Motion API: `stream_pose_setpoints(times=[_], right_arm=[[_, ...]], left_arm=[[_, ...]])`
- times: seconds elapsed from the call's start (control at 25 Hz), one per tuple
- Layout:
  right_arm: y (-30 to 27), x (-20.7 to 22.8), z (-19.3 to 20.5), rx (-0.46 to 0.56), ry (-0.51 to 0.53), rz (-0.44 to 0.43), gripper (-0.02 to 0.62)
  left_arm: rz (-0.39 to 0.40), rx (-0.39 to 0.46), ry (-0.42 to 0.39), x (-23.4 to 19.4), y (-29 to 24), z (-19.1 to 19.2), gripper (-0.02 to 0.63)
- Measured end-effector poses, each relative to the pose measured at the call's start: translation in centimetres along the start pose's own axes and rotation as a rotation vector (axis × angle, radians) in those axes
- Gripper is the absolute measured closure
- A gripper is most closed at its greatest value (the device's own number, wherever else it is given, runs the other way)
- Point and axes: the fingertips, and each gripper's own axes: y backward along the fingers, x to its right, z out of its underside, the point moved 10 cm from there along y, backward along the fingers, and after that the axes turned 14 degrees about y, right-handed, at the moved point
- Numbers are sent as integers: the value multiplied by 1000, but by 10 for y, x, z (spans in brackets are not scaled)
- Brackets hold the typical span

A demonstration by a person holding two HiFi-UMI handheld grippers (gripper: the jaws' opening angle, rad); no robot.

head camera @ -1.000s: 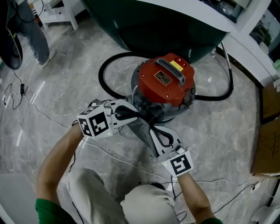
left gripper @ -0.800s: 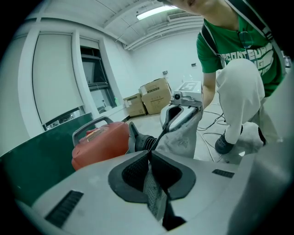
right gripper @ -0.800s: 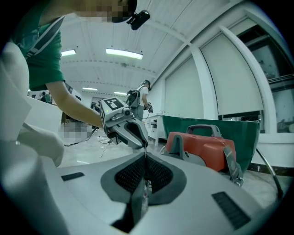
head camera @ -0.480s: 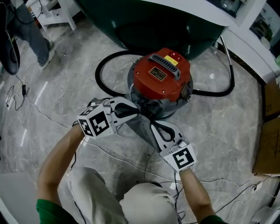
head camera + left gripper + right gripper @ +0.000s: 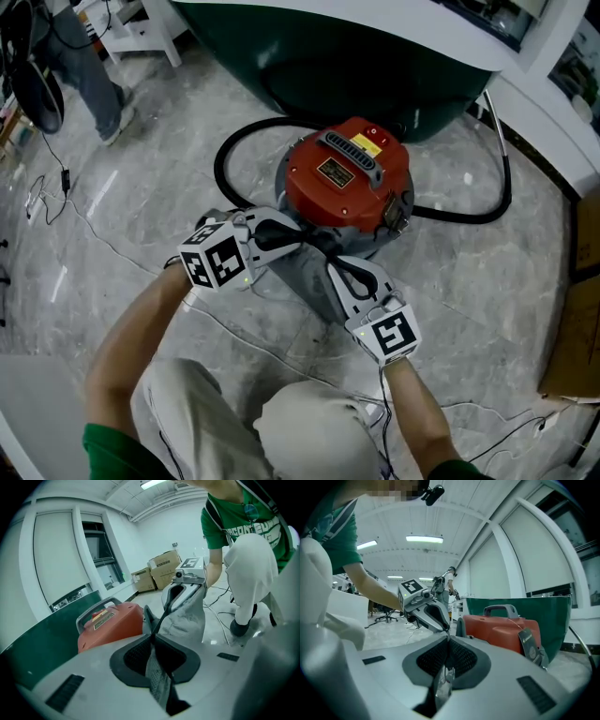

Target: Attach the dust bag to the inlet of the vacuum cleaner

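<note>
Both left gripper (image 5: 300, 241) and right gripper (image 5: 330, 264) tight on dust bag (image 5: 305, 284); inlet unseen.

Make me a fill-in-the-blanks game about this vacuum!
The vacuum has a ___ lid.
Its hose is ___.
The left hand-held gripper and right hand-held gripper both pinch the dust bag, which is ___.
Missing words: red, black, grey.
</note>
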Motion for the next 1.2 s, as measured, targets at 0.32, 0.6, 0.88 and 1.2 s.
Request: stream_pose_setpoints(times=[0.32,0.6,0.88,1.2], right_arm=[[-3,16,1,21,14,-25,574],[-2,32,10,34,-17,-39,572],[-1,38,15,54,-56,-52,572],[8,36,5,-23,-42,7,563]], left_arm=[[-53,38,15,-8,-10,1,571],[-87,45,-8,-9,-21,-1,571],[-93,88,23,-8,-23,3,571],[-117,152,102,-9,-18,7,571]])
